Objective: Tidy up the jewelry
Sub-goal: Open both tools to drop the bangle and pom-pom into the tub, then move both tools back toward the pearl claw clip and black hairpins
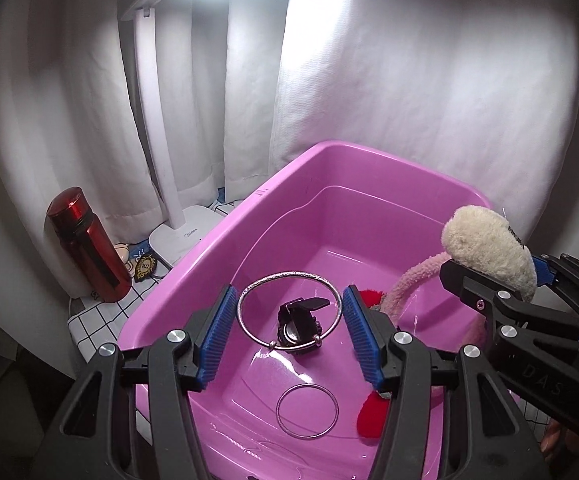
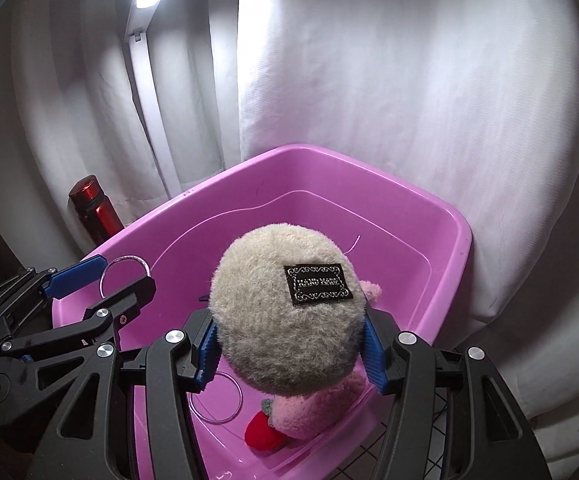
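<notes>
My left gripper (image 1: pixel 289 295) is shut on a silver bangle (image 1: pixel 245 322), held above a pink plastic tub (image 1: pixel 249 208). Under the bangle a black watch (image 1: pixel 299 328) lies on the tub floor, and a thin silver ring bangle (image 1: pixel 307 410) lies nearer to me. My right gripper (image 2: pixel 289 322) is shut on the beige fluffy pad (image 2: pixel 273 320) of a pink plush earmuff, which bears a black label. The earmuff's pink band (image 1: pixel 405 280) and red strawberry trim (image 2: pixel 263 430) hang into the tub (image 2: pixel 449 260). The left gripper (image 2: pixel 125 272) with its bangle (image 2: pixel 107 270) shows at the left of the right wrist view.
A red metal bottle (image 1: pixel 85 244) and a white desk lamp base (image 1: pixel 181 240) stand left of the tub on a checked cloth (image 1: pixel 93 316). White curtain (image 1: pixel 409 120) hangs close behind the tub. The right gripper (image 1: pixel 493 272) is just right of the left one.
</notes>
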Available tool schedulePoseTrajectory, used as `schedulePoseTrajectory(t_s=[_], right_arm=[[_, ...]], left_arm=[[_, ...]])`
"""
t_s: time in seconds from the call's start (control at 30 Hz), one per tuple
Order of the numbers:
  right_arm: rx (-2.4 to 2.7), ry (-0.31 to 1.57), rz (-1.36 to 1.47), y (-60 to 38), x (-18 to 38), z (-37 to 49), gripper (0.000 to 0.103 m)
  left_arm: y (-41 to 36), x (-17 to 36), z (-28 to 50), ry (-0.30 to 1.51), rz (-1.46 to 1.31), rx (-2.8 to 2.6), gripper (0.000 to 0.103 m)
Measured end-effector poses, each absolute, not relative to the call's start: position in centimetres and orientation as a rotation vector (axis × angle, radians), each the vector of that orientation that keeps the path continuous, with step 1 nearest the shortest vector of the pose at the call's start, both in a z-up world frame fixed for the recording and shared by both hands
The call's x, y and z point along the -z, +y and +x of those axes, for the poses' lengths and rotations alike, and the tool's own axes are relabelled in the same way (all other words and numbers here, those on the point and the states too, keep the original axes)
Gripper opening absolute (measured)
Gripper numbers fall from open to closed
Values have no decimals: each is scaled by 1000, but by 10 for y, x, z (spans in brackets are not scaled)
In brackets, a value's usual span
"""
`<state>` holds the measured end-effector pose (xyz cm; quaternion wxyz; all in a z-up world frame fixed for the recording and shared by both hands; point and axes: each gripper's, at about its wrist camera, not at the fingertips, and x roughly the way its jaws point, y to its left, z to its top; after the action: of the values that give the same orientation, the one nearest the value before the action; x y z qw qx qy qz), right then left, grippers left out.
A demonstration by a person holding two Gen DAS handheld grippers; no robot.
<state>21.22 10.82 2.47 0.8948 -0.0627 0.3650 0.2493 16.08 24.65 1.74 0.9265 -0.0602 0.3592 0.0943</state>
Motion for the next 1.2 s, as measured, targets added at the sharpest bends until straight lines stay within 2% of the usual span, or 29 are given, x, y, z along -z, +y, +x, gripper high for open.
schedulePoseTrajectory(t_s=[0.17,0.2,0.27,0.37,0.43,0.6,0.67,1.2], right_arm=[[-499,791,-135,109,-20,220,56],[-492,798,-135,109,-18,221,59],[-480,804,-133,108,-18,221,63],[-460,801,-125,106,-20,221,68],[-451,799,-121,104,-22,220,70],[-440,784,-114,101,-28,216,70],[-435,779,-111,100,-30,214,70],[-418,752,-68,67,-41,165,71]], left_arm=[[252,-9,164,762,-131,-208,55],[253,-9,164,764,-130,-215,55],[255,-10,162,758,-126,-228,74],[258,-13,159,747,-132,-241,81],[260,-13,158,749,-135,-248,83],[264,-14,153,752,-145,-269,88],[265,-15,151,758,-141,-287,94],[249,-25,122,767,-126,-290,96]])
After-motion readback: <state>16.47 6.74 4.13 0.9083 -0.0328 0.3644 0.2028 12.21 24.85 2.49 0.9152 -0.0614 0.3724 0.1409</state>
